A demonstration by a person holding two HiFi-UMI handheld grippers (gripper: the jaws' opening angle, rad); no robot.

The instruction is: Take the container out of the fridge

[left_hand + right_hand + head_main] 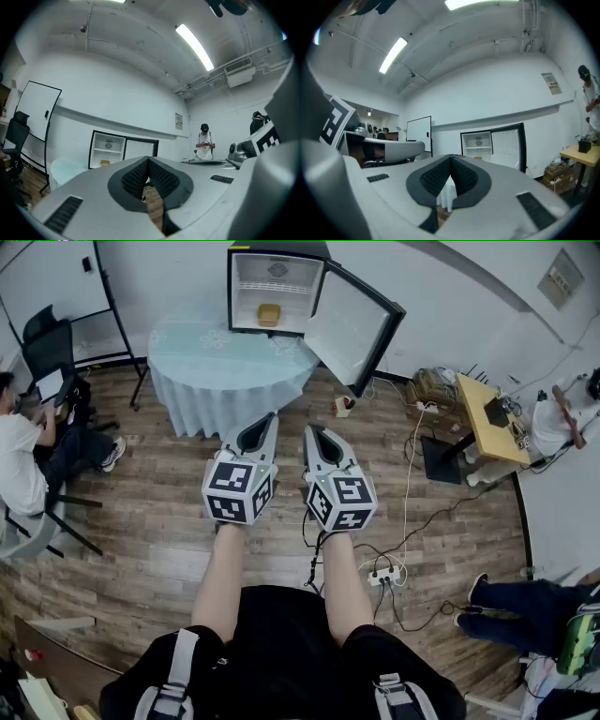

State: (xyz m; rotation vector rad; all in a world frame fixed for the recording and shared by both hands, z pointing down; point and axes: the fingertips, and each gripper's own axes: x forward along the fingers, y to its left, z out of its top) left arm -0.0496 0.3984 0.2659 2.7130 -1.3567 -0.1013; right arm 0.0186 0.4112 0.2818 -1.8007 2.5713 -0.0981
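Both tools are up in front of me, side by side. My left gripper [269, 420] has its jaws pressed tip to tip on nothing, and my right gripper [310, 430] is the same. Beyond them, well apart, is the round table [230, 357], with the fridge [233, 292] on it, its door [352, 324] swung open to the right. The yellow container [269, 314] sits low inside, dead ahead and in line with my left gripper, so I'd say that's the better-placed tool.

Beyond the fingers [255, 435] stands a cloth-draped round table [202, 362]. Left of them sits a person [21, 465]; right, a wooden desk [486, 413]; behind, a power strip [386, 574].
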